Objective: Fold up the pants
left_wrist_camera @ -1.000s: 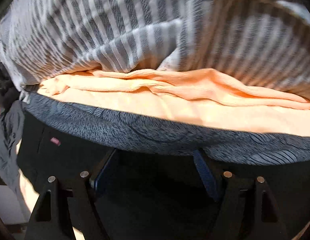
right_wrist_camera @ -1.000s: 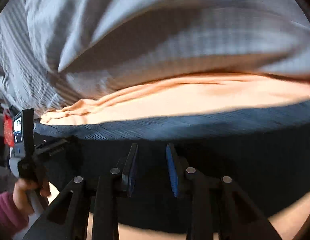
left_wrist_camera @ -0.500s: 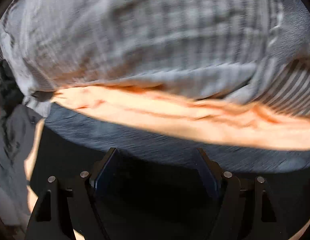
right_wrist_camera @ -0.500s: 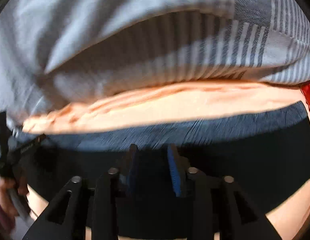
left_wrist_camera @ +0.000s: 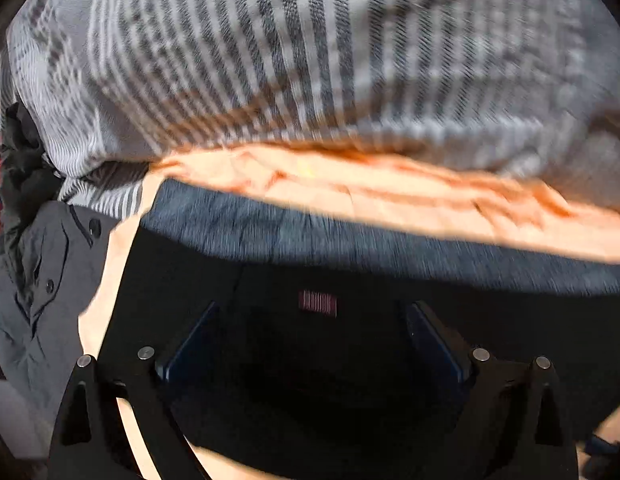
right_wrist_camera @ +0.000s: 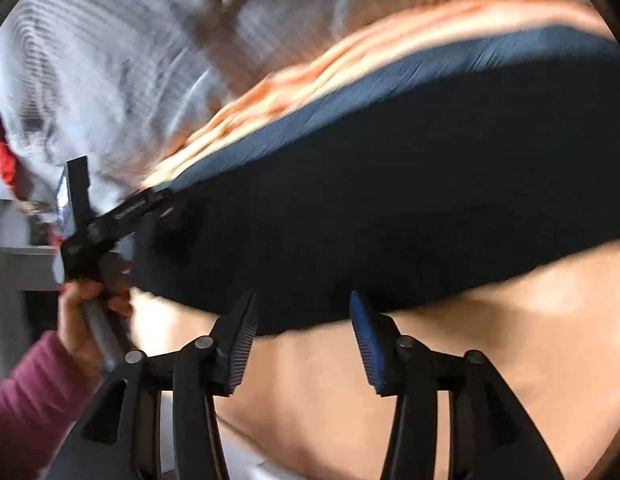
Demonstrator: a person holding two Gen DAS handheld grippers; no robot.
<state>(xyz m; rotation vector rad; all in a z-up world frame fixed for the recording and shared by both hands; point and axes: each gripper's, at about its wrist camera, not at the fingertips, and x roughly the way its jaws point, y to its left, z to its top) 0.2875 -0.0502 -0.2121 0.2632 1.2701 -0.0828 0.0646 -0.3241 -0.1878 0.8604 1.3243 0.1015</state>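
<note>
Black pants (left_wrist_camera: 350,360): spread on peach sheet (left_wrist_camera: 390,204). Left gripper (left_wrist_camera: 310,344) and right gripper (right_wrist_camera: 301,336): jaws opening, nothing clamped. Right view only: hand (right_wrist_camera: 79,320). Left view only: grey garment (left_wrist_camera: 29,288).

No lettering can be read in either view. A small red woven tag (left_wrist_camera: 317,303) on the black folded pants (left_wrist_camera: 350,360) shows only blurred stripes, and pale print on the left claw's black arm (right_wrist_camera: 129,210) stays smeared and unreadable.
</note>
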